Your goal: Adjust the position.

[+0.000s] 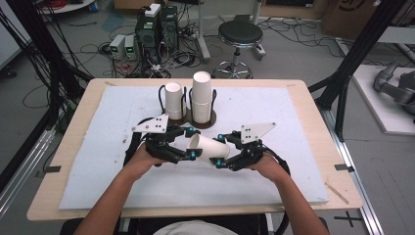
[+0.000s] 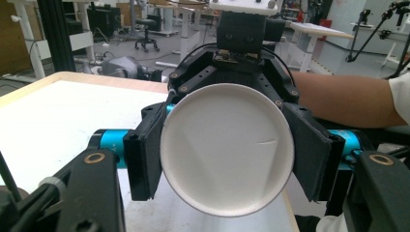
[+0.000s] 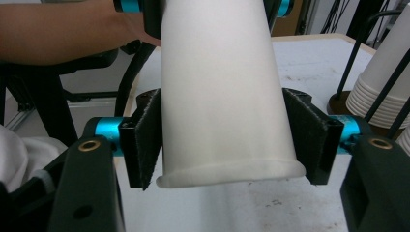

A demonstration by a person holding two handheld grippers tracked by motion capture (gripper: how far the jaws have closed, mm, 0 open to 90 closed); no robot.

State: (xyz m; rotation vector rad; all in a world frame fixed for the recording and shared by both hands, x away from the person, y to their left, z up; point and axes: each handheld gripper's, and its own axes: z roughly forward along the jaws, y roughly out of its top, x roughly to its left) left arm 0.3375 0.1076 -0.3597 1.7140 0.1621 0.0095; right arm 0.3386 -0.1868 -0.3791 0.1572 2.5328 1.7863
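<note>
white paper cup (image 1: 209, 149) held sideways above the white foam mat (image 1: 98, 161) between both tools, left gripper (image 1: 192, 143) clamped on its base end, right gripper (image 1: 221, 151) closed around the rim end, likely to separate nested cups.

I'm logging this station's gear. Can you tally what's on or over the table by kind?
stacks of white paper cups: 2
wire cup holders: 2
single paper cup, held sideways between both grippers: 1
hand-held grippers, left gripper and right gripper: 2
Total: 7
</note>
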